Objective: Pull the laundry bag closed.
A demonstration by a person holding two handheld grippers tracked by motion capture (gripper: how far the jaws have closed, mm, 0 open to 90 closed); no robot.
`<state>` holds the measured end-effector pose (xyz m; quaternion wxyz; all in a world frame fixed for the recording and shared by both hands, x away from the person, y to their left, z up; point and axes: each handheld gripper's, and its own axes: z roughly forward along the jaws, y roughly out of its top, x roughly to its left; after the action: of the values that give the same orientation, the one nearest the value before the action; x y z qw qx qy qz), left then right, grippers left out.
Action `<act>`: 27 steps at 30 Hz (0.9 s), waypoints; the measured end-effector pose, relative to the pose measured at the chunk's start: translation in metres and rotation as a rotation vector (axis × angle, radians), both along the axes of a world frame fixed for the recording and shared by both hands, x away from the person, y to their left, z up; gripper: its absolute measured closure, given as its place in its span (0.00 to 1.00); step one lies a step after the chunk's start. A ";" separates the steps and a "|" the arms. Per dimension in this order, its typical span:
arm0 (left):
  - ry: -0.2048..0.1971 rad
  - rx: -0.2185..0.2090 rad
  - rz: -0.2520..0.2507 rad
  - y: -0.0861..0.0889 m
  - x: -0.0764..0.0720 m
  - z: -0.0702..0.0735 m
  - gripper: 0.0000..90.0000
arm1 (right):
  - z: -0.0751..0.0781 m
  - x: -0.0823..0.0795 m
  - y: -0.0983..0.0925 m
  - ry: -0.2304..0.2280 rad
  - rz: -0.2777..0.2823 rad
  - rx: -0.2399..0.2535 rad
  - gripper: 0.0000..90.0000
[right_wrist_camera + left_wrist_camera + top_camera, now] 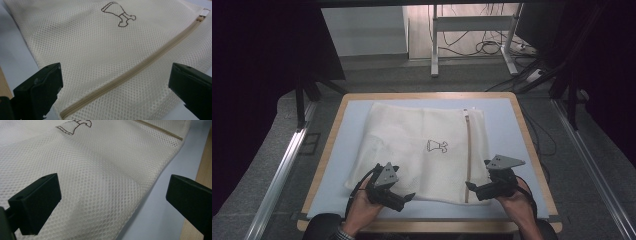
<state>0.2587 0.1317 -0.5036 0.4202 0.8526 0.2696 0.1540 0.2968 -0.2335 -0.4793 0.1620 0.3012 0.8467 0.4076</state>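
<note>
Mesh laundry bag (pixel 422 150), cream honeycomb weave with a tan zipper (pixel 140 67), lies flat between my left gripper (pixel 112 202) and right gripper (pixel 115 90), both jaws spread wide.

Both tongs are black. The left tongs (pixel 408 198) carry a grey three-cornered plate with small dark holes, and a black cable loops from their body. The right tongs (pixel 468 186) bear a like grey plate and a black cable. Their jaws are blocky, matte black pads with small screw holes. A striped cuff shows below the left hand (pixel 362 210).
</note>
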 end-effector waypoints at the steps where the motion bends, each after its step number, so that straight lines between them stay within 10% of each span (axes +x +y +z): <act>1: 0.000 0.000 0.000 0.000 0.000 0.000 0.00 | 0.000 0.000 0.000 0.000 0.000 0.000 0.00; 27: -0.013 -0.019 0.119 0.051 -0.016 0.004 0.00 | 0.002 -0.035 -0.030 -0.026 -0.064 -0.020 0.00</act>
<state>0.2428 0.1831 -0.4992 0.4202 0.8300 0.3186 0.1816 0.2622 -0.2631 -0.4771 0.1889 0.3211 0.8385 0.3977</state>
